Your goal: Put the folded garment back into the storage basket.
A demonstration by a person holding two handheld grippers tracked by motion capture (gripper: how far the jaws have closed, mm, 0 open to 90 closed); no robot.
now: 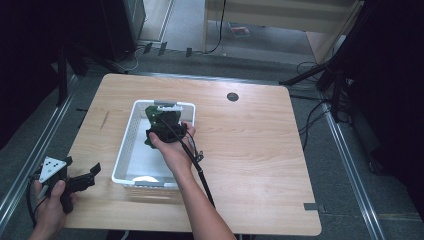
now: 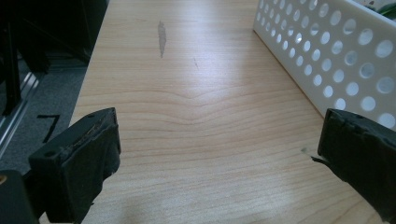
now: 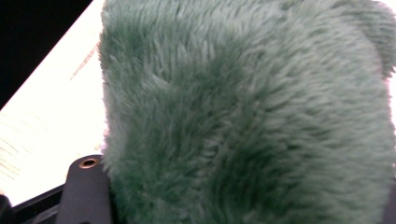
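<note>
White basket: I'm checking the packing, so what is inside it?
The white basket holds a green plush item, gripped by the right claw; the hand covers part of its floor.

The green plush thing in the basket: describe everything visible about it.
The green plush thing is covered in dense, soft, dark green fur, with a rounded lobe at its upper right in the right gripper view. What it depicts cannot be told. The right gripper is closed on it, a black jaw showing at its lower left edge. In the high view it sits at the far end of the white perforated basket, mostly hidden by the hand and gripper.
</note>
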